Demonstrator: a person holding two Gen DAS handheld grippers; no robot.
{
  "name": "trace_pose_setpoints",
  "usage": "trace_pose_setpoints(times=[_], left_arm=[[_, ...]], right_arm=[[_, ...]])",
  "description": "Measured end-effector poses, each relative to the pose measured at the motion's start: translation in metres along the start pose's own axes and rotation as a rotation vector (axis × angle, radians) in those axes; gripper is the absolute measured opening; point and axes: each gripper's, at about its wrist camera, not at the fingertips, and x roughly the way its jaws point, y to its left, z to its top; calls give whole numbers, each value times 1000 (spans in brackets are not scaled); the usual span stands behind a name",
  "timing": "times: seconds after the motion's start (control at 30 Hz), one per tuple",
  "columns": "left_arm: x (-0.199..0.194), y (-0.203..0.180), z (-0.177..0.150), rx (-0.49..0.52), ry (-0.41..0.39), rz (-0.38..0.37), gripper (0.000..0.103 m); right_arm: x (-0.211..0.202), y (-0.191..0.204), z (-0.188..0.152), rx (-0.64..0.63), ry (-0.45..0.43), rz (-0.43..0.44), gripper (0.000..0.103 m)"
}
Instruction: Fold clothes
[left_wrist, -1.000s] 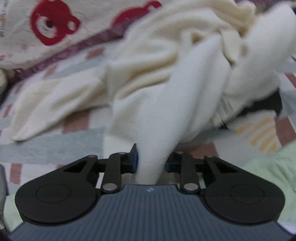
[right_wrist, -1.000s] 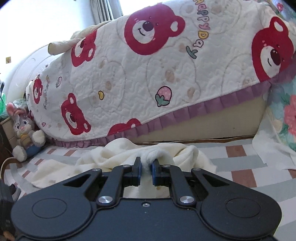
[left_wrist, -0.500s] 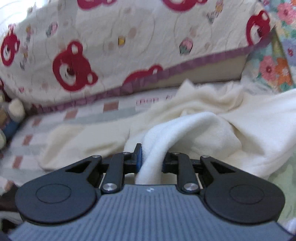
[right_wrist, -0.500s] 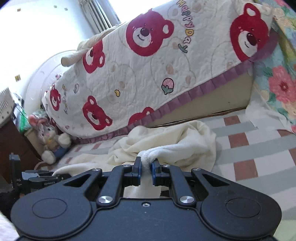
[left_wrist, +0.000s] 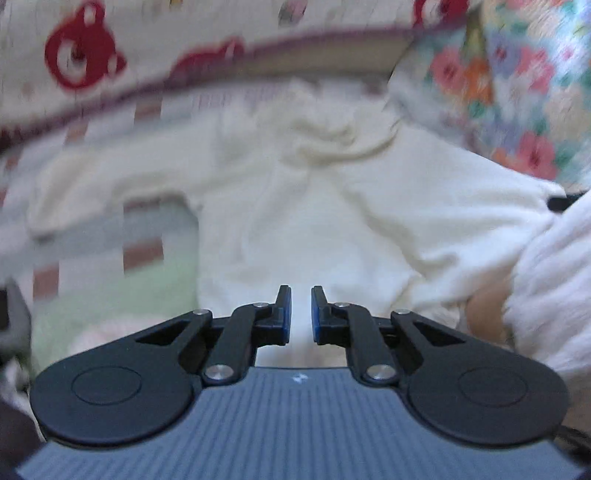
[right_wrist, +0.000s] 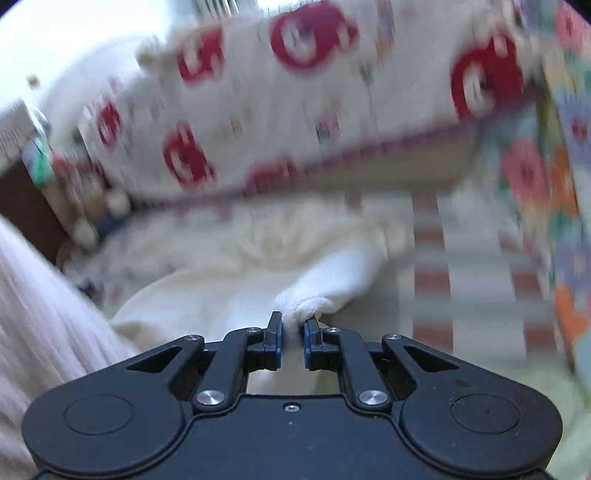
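A cream fleece garment (left_wrist: 295, 206) lies spread on the checked sheet (left_wrist: 92, 229), one sleeve reaching left. My left gripper (left_wrist: 301, 314) hangs over its near part. The jaws are closing to a narrow gap, and a thin white layer of the garment fills that gap. In the right wrist view the same garment (right_wrist: 229, 280) lies bunched, and my right gripper (right_wrist: 293, 332) is shut on a rolled-up edge that stretches away to the right. Both views are blurred by motion.
A bear-print quilt (right_wrist: 295, 92) with a purple hem rises at the back. Floral fabric (right_wrist: 535, 177) stands at the right. A pale green cloth (left_wrist: 110, 295) lies near left. A person's ribbed sleeve (left_wrist: 554, 288) and hand are close at the right.
Both grippers have risen and drawn back, so the garment lies more spread out. The thick fold in the left jaws has thinned and the jaws stand closer. The right grip is unchanged.
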Motion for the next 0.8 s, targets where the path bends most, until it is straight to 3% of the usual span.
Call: trace_pose_setpoints(times=[0.07, 0.13, 0.2, 0.3, 0.33, 0.5, 0.63, 0.8], left_arm=[[14, 1, 0, -30, 29, 5, 11], [19, 3, 5, -56, 25, 4, 11], [18, 3, 12, -67, 4, 10, 19], [18, 2, 26, -73, -40, 36, 30], [19, 2, 32, -73, -59, 51, 32], [35, 11, 74, -104, -191, 192, 41], [52, 28, 106, -187, -230, 161, 42], [91, 38, 135, -168, -212, 173, 48]], right_arm=[[22, -16, -18, 92, 83, -38, 16], [30, -25, -23, 126, 100, -88, 19], [24, -26, -16, 114, 51, -125, 22], [10, -22, 1, 69, -37, -134, 44], [10, -20, 7, 46, -59, -128, 45], [58, -18, 28, -24, -118, -55, 52], [112, -17, 56, 4, -110, 61, 52], [168, -14, 120, 35, -57, 152, 52]])
